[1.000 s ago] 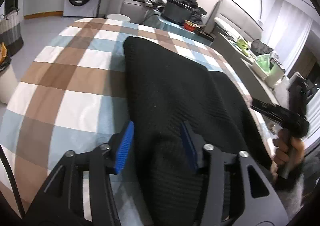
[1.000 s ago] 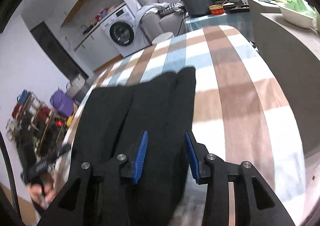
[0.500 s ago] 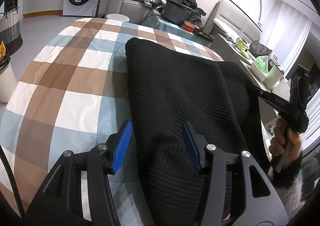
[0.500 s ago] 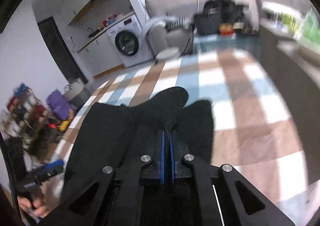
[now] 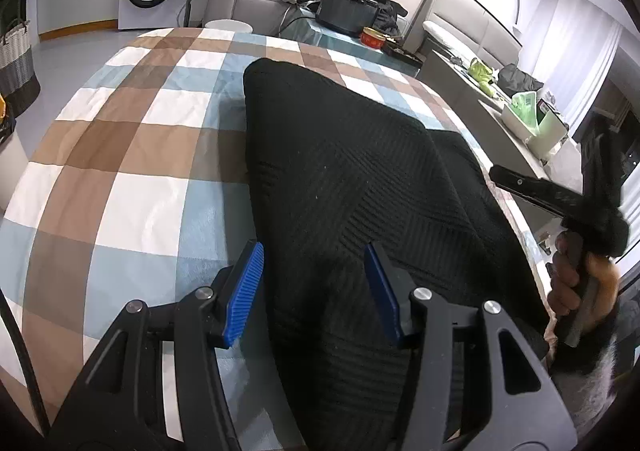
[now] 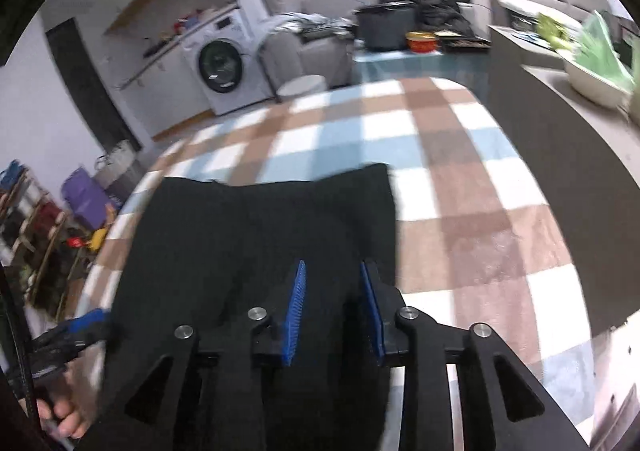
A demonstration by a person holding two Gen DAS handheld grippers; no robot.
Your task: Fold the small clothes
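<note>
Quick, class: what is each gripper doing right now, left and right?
Left gripper: open, poised over the black garment, gripping nothing.
Right gripper: jaws opening, pads apart above the garment, nothing clamped between them.

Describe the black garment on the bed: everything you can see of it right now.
The black garment is a dark knit with ribbed, diagonal-patterned panels, lying flat and lengthwise on the checked bedspread. One side seems folded over the body, leaving a raised edge. The left gripper is open over its near left edge. The right gripper is opening above its right side, gripping nothing.
</note>
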